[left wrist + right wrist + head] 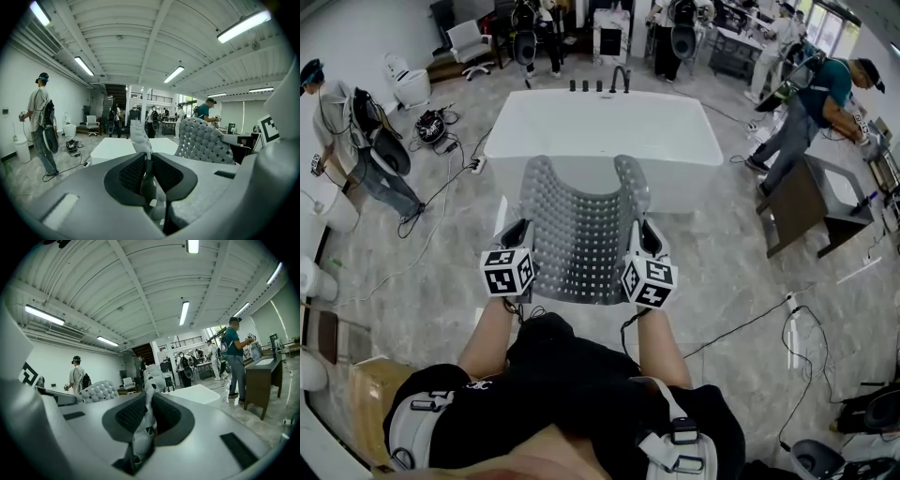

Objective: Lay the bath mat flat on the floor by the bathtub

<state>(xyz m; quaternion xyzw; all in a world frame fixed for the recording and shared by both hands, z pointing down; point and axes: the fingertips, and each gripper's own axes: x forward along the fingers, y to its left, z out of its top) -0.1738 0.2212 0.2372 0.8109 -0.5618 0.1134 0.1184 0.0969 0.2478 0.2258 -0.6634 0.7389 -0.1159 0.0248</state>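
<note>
A grey perforated bath mat [577, 234] is stretched between my two grippers, held up above the marble floor in front of the white bathtub [605, 131]. Its far end curls upward and over into two lobes. My left gripper [517, 234] is shut on the mat's left edge, and my right gripper [643, 236] is shut on its right edge. In the left gripper view the mat's edge [140, 136] runs up from between the jaws of the left gripper [146, 165]. In the right gripper view the mat [153, 377] is likewise pinched in the right gripper [149, 405].
A dark wooden table [806, 202] stands right of the tub, with a person [811, 103] bent over it. Another person [352, 141] stands at the left near toilets [412, 84]. Cables [441, 192] trail across the floor on the left and the right [769, 319].
</note>
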